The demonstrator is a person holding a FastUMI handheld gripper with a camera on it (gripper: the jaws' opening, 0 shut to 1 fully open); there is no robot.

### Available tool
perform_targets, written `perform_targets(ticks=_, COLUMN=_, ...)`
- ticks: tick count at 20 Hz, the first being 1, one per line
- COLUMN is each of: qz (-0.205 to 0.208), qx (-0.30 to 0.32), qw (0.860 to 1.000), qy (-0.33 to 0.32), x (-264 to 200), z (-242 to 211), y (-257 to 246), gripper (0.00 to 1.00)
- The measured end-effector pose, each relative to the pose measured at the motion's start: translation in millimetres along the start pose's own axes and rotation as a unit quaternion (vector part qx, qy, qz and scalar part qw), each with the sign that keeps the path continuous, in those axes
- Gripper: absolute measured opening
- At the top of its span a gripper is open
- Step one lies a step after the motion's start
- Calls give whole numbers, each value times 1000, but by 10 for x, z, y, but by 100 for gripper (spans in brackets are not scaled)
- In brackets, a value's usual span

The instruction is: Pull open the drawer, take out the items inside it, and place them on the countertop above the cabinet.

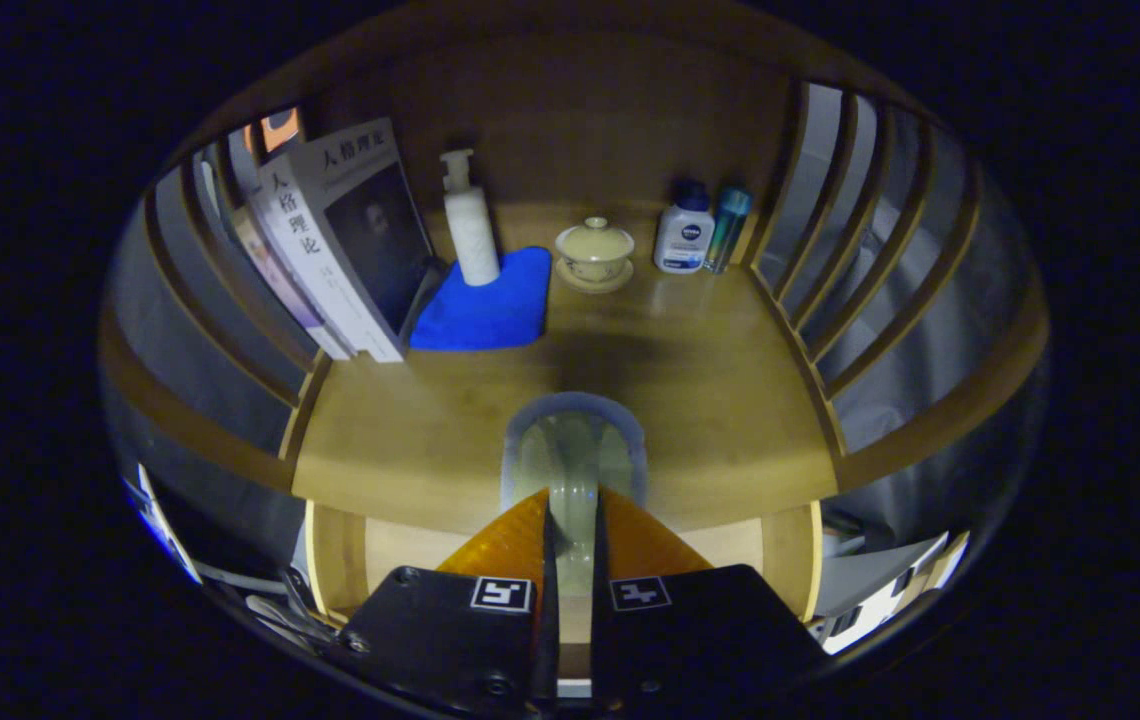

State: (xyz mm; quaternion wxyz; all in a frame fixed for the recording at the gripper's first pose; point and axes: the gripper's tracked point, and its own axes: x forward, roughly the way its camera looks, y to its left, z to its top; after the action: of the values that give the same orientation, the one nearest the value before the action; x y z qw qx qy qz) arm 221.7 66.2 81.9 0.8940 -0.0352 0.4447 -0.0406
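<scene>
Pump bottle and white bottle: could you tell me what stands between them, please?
A lidded cup on a saucer, seen in the gripper view; the tool is shut on a pale translucent item.

A: Dim, warm cast overall. The countertop (690, 400) is the brightest zone; the back panel goes dark.

B: Shadows?

A: Soft dark patch on the wood just ahead of the gripper (570, 530), whose fingers sit nearly closed on a pale translucent object (575, 460). Faint sheen near the white bottle (684, 238).

B: Distortion?

A: Heavy fisheye; the side slats (860, 260) bow hard. Centre sharp, rim soft, fingers slightly blurred.
</scene>
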Motion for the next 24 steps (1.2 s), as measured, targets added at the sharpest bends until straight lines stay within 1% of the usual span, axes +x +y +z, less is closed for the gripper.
perform_targets(ticks=2, qz=-5, qx=-6, qw=1000, qy=7, x=113, z=91, y=6, gripper=15)
perform_targets(ticks=4, qz=4, qx=-1, qw=1000, qy=21, x=245, z=123, y=97, gripper=16)
perform_targets(ticks=8, qz=-6, qx=-7, qw=999, qy=38, x=462, z=147, y=147, gripper=16)
perform_targets(ticks=12, qz=-6, qx=-5, qw=999, qy=47, x=588, z=132, y=154, gripper=18)
perform_targets(ticks=15, qz=-2, qx=0, qw=999, qy=42, x=616, z=158, y=153, gripper=20)
perform_targets(ticks=18, qz=-8, qx=-7, qw=999, qy=41, x=684, z=133, y=111, gripper=21)
perform_targets(ticks=19, qz=-6, qx=-7, qw=1000, qy=30, x=676, z=172, y=112, gripper=22)
perform_targets(ticks=20, qz=-8, qx=-5, qw=999, qy=31, x=714, z=150, y=105, gripper=24)
perform_targets(ticks=22, qz=6, qx=0, qw=1000, qy=24, x=709, z=149, y=152, gripper=37)
perform_targets(ticks=24, qz=10, qx=1, qw=1000, qy=21, x=675, z=119, y=141, gripper=50)
